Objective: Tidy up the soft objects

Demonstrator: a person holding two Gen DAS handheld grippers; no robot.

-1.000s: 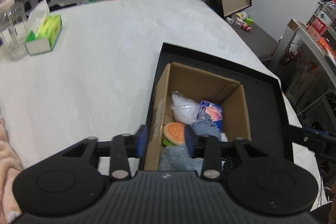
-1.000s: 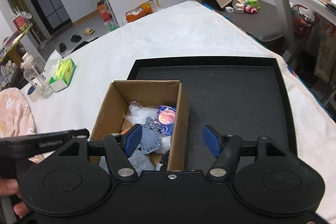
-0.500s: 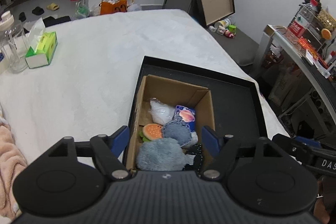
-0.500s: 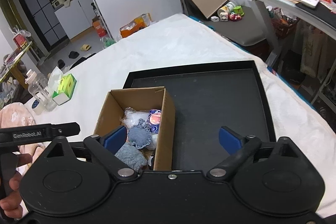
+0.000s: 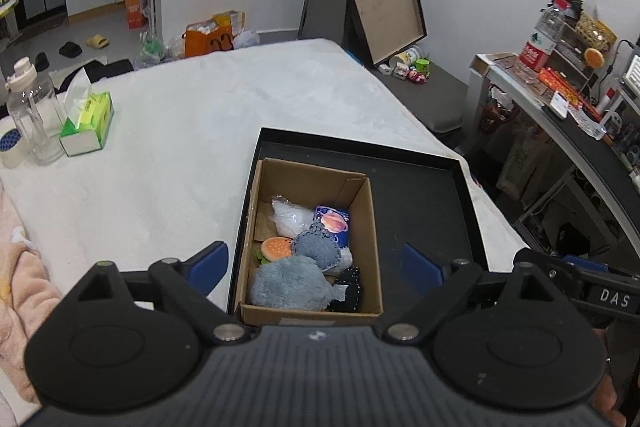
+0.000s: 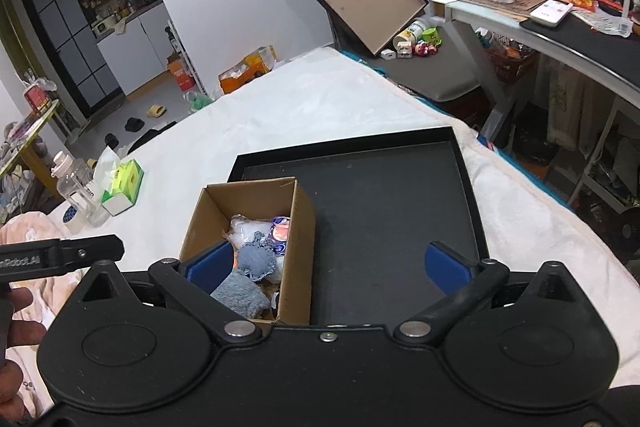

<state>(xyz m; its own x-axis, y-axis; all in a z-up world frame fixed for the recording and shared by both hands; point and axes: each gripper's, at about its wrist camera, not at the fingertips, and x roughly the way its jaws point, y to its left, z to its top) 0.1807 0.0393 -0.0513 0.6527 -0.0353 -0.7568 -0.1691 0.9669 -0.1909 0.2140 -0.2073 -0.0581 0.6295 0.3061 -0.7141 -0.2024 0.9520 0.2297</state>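
A cardboard box (image 5: 362, 203) stands in the left part of a black tray (image 5: 432, 203) on the white bed. In it lie a grey-blue plush (image 5: 286, 283), a smaller grey plush (image 5: 316, 247), a burger toy (image 5: 275, 248), a clear bag (image 5: 290, 217), a blue packet (image 5: 332, 223) and a black piece (image 5: 348, 287). My left gripper (image 5: 316, 265) is open and empty above the box's near end. My right gripper (image 6: 328, 265) is open and empty above the box (image 6: 298, 239) and tray (image 6: 392, 219).
A green tissue box (image 5: 86, 125), a clear bottle (image 5: 30, 115) and a tape roll (image 5: 10, 147) stand at the bed's far left. A pink cloth (image 5: 16, 267) lies at the near left. A desk (image 6: 560, 27) with clutter stands to the right.
Both grippers have opened wider and pulled up and back from the box. The grey-blue plush that the left gripper was over now lies in the box.
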